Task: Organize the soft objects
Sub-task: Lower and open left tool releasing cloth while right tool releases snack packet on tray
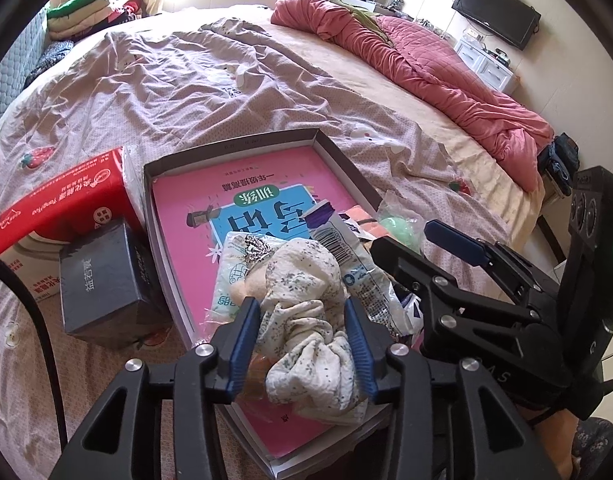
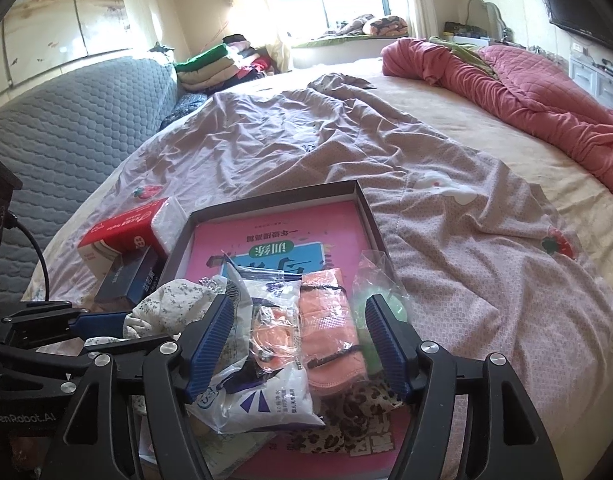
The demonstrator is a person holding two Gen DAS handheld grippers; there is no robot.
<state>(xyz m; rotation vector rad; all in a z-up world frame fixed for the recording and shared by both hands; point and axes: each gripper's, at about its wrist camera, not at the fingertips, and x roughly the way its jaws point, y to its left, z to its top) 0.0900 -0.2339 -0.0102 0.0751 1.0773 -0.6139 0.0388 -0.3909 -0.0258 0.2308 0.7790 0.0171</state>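
A shallow box (image 1: 338, 160) with a pink book (image 1: 194, 208) in it lies on the bed. On the book lies a pile of soft things. My left gripper (image 1: 302, 348) stands around a cream floral cloth (image 1: 306, 312), its pads at both sides of it. My right gripper (image 2: 302, 340) is open over a white plastic wipes pack (image 2: 274, 384) and an orange pouch (image 2: 326, 328); a green item in clear wrap (image 2: 370, 304) lies by its right finger. The floral cloth (image 2: 166, 304) and the left gripper also show at the left of the right wrist view.
A red tissue pack (image 1: 62, 204) and a dark blue box (image 1: 102, 280) lie left of the box. A pink quilt (image 1: 426, 60) is bunched at the bed's far right. Folded clothes (image 1: 82, 8) are stacked by the grey headboard (image 2: 66, 120). A leopard-print cloth (image 2: 358, 412) lies under the pouch.
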